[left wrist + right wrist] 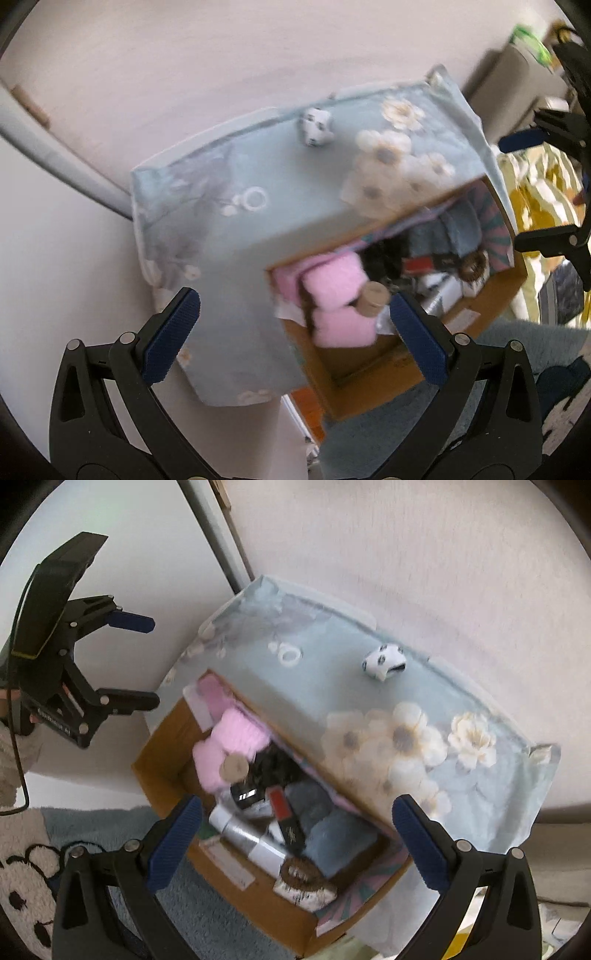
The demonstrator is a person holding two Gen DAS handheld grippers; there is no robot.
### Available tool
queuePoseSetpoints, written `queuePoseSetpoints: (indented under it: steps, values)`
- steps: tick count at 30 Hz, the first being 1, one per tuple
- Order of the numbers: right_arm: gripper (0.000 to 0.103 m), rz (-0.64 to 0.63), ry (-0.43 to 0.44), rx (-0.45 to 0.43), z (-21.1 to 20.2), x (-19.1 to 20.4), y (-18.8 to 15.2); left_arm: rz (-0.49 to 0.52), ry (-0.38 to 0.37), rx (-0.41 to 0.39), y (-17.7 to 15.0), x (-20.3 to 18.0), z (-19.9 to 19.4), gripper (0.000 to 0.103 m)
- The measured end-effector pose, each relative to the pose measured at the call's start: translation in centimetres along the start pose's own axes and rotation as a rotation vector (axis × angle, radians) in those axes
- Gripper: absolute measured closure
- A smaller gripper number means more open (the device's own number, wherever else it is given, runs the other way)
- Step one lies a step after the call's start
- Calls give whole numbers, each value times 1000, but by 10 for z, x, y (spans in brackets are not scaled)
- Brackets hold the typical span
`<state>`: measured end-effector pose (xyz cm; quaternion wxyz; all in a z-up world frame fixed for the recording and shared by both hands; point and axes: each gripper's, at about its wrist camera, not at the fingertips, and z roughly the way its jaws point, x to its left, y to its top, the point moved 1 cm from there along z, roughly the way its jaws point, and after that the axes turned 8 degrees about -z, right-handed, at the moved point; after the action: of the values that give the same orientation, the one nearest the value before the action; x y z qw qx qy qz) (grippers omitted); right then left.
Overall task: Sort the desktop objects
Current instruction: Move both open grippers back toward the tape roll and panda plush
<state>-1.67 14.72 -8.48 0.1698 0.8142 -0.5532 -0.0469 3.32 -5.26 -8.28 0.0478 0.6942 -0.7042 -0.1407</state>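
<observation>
A small white toy with black spots [316, 125] [384, 660] lies near the far edge of a table draped in a pale blue floral cloth [258, 221] [332, 694]. Beside the table stands an open cardboard box [369, 384] [162, 771] holding pink fluffy items [336, 288] [236, 734], a tan round-topped piece [373, 299] [233, 767], a red and black tube [286, 819], a silver tube [251, 840] and blue-grey cloth [332, 834]. My left gripper [295, 332] [144, 661] is open and empty above the table corner and box. My right gripper [295, 834] [532, 184] is open and empty over the box.
A pale wall [184, 74] runs behind the table, with a grey pipe [55, 147] [210, 531] along it. A grey-blue rug [110, 834] and a white bear-print mat [26, 886] lie on the floor. Yellow patterned bedding [539, 199] lies to the right.
</observation>
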Motion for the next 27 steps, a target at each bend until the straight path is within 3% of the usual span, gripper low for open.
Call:
queuePoseSetpoints:
  steps: [8, 15, 24, 27]
  values:
    - [1, 29, 13, 1, 28, -23, 36, -72, -9, -36, 34, 50, 10, 0]
    - [1, 80, -110, 47, 90, -64, 64, -137, -31, -15, 57, 86, 71, 1]
    - [1, 223, -140, 103, 155, -114, 88, -107, -30, 89, 61, 78, 157, 2]
    - [1, 255, -137, 99, 168, -119, 97, -117, -44, 96, 70, 75, 175, 11]
